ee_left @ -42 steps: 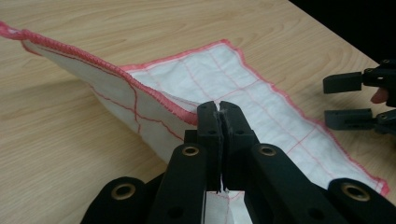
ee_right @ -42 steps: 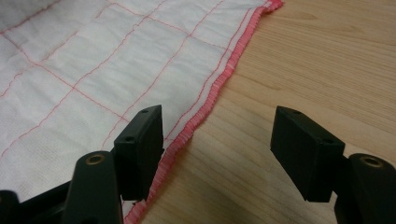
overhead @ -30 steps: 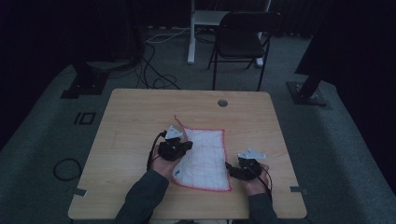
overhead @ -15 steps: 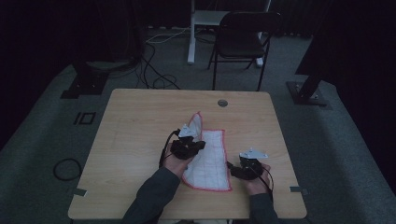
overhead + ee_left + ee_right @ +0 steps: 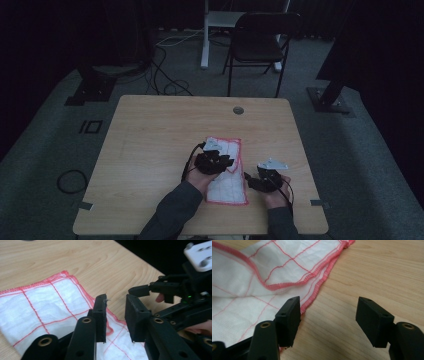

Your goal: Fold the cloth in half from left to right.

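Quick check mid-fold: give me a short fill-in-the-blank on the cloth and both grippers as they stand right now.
1. The white cloth has a stitched edge coloured ____.
2. The cloth lies folded on a ____ table.
3. Nothing sits between the pads of the left gripper; its jaws, which have just been opening, are ____.
4. The right gripper rests beside the cloth's edge with jaws ____.

Missing words: red; wooden; open; open

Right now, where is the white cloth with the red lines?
In the high view the cloth lies folded on the table's near side, a little right of centre, between the left hand-held gripper and the right hand-held gripper.
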### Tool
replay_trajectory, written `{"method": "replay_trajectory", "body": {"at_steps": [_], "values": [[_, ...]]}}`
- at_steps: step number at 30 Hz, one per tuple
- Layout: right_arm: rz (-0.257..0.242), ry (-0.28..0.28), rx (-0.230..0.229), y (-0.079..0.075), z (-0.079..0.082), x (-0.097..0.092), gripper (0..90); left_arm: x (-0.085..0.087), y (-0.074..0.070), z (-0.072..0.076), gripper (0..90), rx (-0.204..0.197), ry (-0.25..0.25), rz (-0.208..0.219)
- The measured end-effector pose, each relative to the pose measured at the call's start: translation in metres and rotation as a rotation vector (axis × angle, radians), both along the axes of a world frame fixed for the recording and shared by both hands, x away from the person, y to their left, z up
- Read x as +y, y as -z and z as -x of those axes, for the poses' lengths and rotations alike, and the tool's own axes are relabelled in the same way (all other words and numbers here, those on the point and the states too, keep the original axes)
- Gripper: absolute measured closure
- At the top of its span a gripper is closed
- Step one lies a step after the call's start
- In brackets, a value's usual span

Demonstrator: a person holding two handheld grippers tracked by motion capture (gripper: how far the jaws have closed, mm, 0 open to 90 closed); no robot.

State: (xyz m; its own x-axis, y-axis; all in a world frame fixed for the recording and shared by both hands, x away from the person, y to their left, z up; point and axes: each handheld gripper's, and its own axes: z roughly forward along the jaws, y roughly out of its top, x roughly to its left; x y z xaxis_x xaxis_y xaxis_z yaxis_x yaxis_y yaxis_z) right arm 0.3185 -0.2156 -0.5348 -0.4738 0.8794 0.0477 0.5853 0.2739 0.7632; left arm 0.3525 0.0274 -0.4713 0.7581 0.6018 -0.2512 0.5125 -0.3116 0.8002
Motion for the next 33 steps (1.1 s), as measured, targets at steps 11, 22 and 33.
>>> {"method": "replay_trajectory", "body": {"at_steps": [11,22,33], "values": [[-0.015,-0.019,-0.036,-0.013,-0.014,0.009,56.6,0.043,-0.003,0.022,65.2,-0.028,-0.105,-0.026],[-0.008,-0.033,-0.039,-0.015,-0.049,0.026,67.7,0.068,0.002,0.054,62.6,-0.024,-0.169,-0.05],[0.021,0.007,-0.01,-0.011,-0.09,0.038,64.5,0.069,0.022,0.089,57.7,0.008,-0.14,-0.066]]}}
